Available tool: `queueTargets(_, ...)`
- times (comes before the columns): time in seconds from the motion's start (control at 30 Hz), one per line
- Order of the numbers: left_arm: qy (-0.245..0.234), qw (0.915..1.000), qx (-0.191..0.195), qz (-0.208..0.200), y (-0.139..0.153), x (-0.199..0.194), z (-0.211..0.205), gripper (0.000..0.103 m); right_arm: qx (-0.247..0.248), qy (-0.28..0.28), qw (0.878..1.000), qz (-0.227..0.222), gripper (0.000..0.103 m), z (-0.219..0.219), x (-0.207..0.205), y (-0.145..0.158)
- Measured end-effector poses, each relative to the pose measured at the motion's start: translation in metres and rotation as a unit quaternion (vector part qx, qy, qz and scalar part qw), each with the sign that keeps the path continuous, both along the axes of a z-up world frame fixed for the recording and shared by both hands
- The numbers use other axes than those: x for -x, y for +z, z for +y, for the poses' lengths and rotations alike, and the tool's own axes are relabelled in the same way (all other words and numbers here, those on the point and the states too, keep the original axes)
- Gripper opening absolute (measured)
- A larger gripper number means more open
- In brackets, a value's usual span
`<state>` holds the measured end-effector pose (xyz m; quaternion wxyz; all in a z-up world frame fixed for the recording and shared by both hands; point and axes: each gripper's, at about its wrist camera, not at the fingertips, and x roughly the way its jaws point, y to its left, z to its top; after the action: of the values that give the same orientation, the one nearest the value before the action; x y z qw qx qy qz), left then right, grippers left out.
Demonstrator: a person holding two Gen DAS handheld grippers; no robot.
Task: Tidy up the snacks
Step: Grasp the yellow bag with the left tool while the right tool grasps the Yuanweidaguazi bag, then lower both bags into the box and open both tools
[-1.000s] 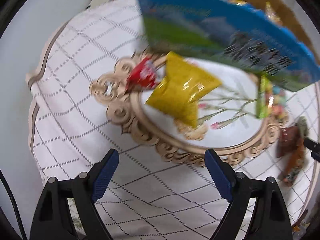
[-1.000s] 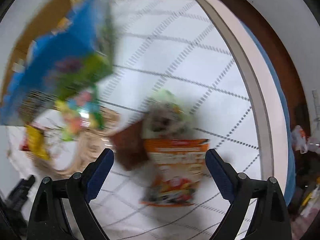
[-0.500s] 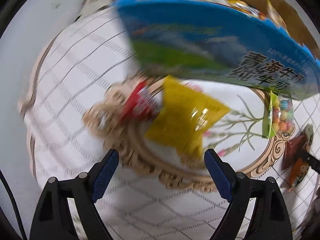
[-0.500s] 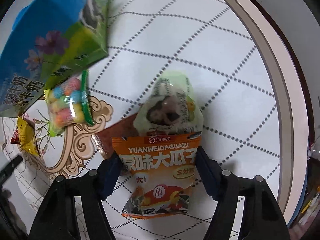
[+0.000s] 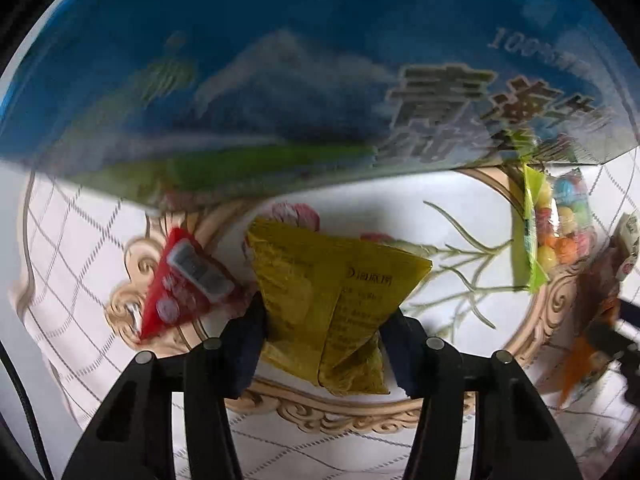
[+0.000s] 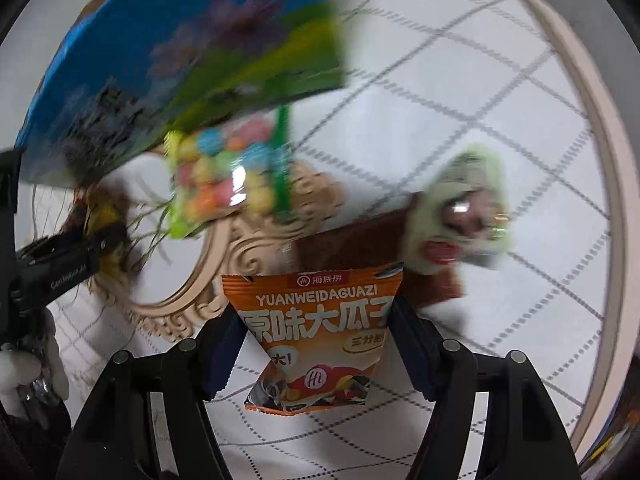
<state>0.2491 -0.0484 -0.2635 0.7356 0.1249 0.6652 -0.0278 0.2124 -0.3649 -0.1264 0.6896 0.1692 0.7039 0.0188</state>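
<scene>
In the left wrist view my left gripper (image 5: 324,336) points down at a yellow snack packet (image 5: 332,292). Its jaws are closing and both pads press on the packet's sides. A red packet (image 5: 184,284) lies just left of it. In the right wrist view an orange sunflower-seed packet (image 6: 312,296) sits between the pads of my right gripper (image 6: 316,328). Those jaws are opening slightly, but the pads still grip the packet. It stays sharp while the table behind is blurred. Behind it lie a brown packet (image 6: 360,240) and a green-white packet (image 6: 464,216).
A large blue milk box (image 5: 280,60) hangs over the top of the left view and also shows as the blue box (image 6: 160,60) on the right. A bag of coloured candy balls (image 6: 224,172) lies by the ornate oval print. The table edge (image 6: 600,184) curves at the right.
My left gripper came down over the yellow packet and closed on it, and the blue box now fills the upper view. My right gripper closed on the orange packet and shifted sideways with it.
</scene>
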Motion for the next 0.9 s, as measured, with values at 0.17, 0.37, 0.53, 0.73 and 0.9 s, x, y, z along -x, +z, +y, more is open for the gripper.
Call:
queueTargets(0.17, 0.059, 0.9966, 0.042, 0.040, -0.003, 0.032, 0.017, 0.050, -0.009, -0.007, 1.000, 0.003, 0.088, -0.001, 0.011, 0.005)
queueTargets(0.37, 0.079, 0.9909, 0.070, 0.082, -0.024, 0.061, 0.023, 0.052, -0.001, -0.012, 1.000, 0.028, 0.088, 0.001, 0.027, -0.004)
queueTargets(0.53, 0.070, 0.9934, 0.047, 0.077, -0.046, 0.050, 0.025, 0.057, 0.022, -0.022, 0.999, 0.032, 0.086, 0.005, 0.036, -0.022)
queueTargets(0.73, 0.060, 0.9947, 0.052, 0.066, -0.030, 0.061, 0.016, 0.049, 0.040, -0.001, 0.999, 0.010, 0.053, 0.026, 0.036, -0.016)
queueTargets(0.9, 0.057, 0.9925, 0.099, 0.042, 0.030, 0.065, 0.001, 0.048, 0.003, 0.001, 1.000, -0.017, 0.052, 0.034, 0.037, 0.021)
